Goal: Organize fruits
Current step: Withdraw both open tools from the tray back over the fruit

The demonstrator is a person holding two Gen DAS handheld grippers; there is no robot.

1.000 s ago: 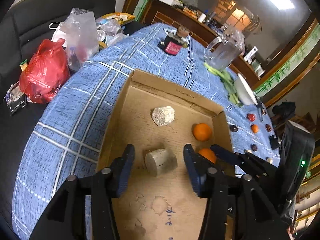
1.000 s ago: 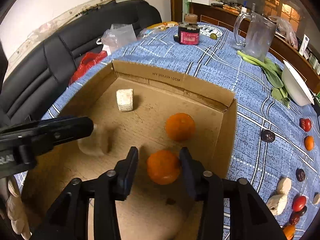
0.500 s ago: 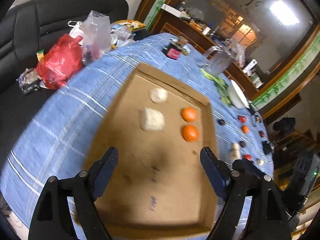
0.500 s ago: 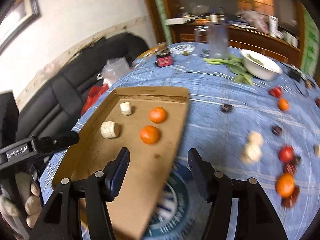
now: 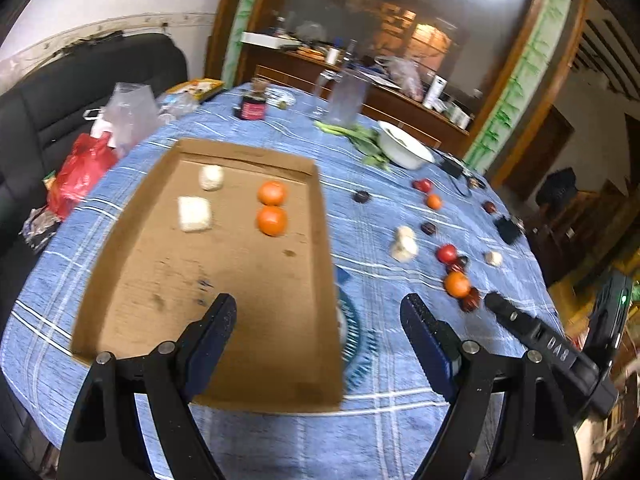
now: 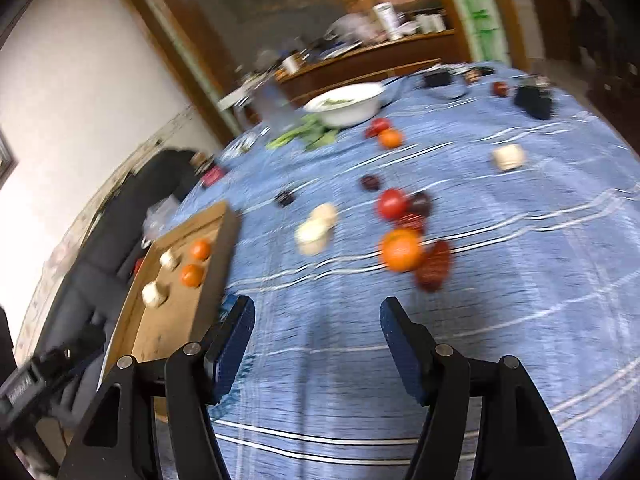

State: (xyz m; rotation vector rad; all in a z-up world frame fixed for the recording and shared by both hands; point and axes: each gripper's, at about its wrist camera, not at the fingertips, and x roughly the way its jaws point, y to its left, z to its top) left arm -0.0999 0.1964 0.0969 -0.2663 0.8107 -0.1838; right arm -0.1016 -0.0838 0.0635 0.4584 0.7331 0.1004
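Both grippers hang empty above the table with their jaws spread wide: the left gripper [image 5: 318, 322] over the near end of the box [image 5: 132, 248], the right gripper [image 6: 316, 326] over bare blue cloth [image 6: 500, 300] beside the box's long right edge.

Inside the box, toward its far end, two oranges [image 5: 272, 206] sit touching each other, with two pale chunks [image 5: 195, 214] in a column to their left. Loose fruit is scattered on the cloth well right of the box. Nearest the right gripper is an orange [image 6: 401, 249] pressed against a dark red fruit [image 6: 434, 266], and just beyond it a red fruit [image 6: 391, 203] lies against a dark one [image 6: 420, 204]. Two pale pieces [image 6: 316, 228] lie together nearer the box.

The loose orange looks light, firm and round, so it would likely roll if nudged. A hold across its widest part, fingers coming down on two opposite sides, should suit it. Its dark red neighbour touches one side, so closing along the free sides would probably avoid pinching both. The red and dark fruits look softer-skinned and smooth, likely to bruise or slip under a hard squeeze. Motion blur hides their surfaces.
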